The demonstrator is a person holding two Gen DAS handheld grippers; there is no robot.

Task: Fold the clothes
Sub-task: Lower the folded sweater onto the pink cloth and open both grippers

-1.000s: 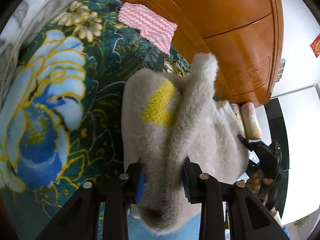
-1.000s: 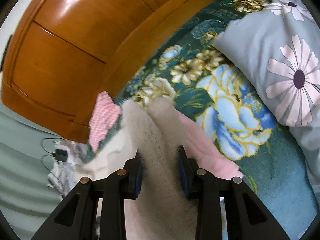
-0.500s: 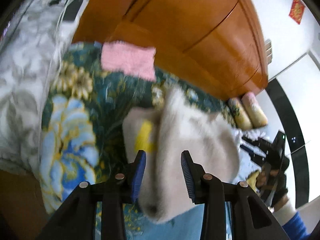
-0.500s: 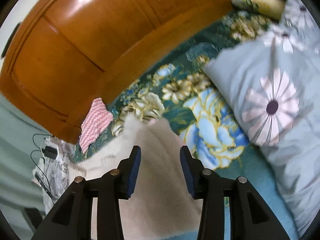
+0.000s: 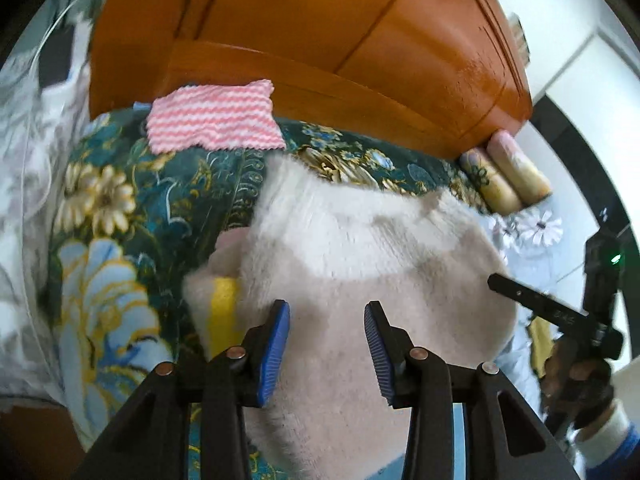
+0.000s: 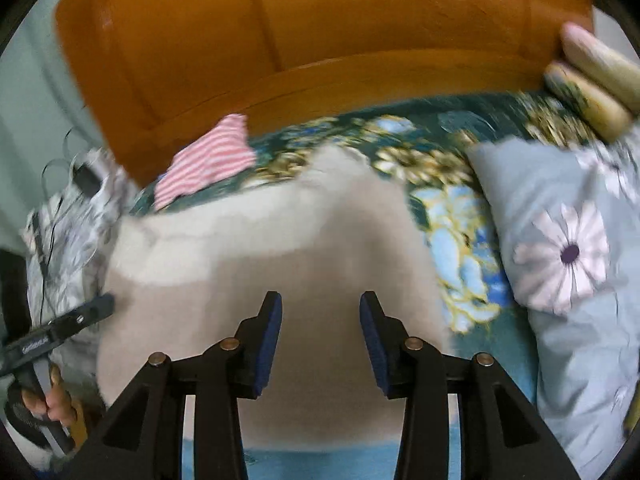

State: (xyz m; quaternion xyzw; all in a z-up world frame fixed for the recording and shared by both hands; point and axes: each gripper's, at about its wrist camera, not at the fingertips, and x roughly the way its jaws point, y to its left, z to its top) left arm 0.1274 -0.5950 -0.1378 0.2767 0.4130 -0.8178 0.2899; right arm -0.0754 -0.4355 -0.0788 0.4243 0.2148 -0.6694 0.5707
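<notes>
Sweater (image 5: pixel 360 264), fuzzy and cream-white, is lying folded on the floral bedspread (image 5: pixel 132 200), just in front of the wooden headboard (image 5: pixel 320 40). It is sitting as a compact, rounded bundle; a yellow patch (image 5: pixel 224 300) is peeking out from under the folded layer at the bundle's left edge in the left wrist view. No sleeve is hanging loose that I can see, though the near edge is hidden behind the gripper hardware.

Left gripper (image 5: pixel 326 344) is hovering above the near part of the bundle, jaws parted to a moderate gap and holding nothing; the blue pads are standing clear of the fabric. Right gripper (image 6: pixel 320 340) is showing the same: jaws partly apart, empty, sweater visible between and beyond them but not pinched. Right wrist view is motion-blurred, so fine fabric detail is not readable there.

Pink-and-white striped cloth (image 5: pixel 212 116) is lying flat near the headboard, apart from the sweater. Grey daisy-print pillow (image 6: pixel 560 248) is resting to the sweater's right.

Judgement on progress: the sleeve folds on this sweater are looking done, and the garment is reading as released. Remaining, as far as I can judge: possibly a final tidy of the bundle, and the striped cloth, if it counts as laundry, is not yet folded.
</notes>
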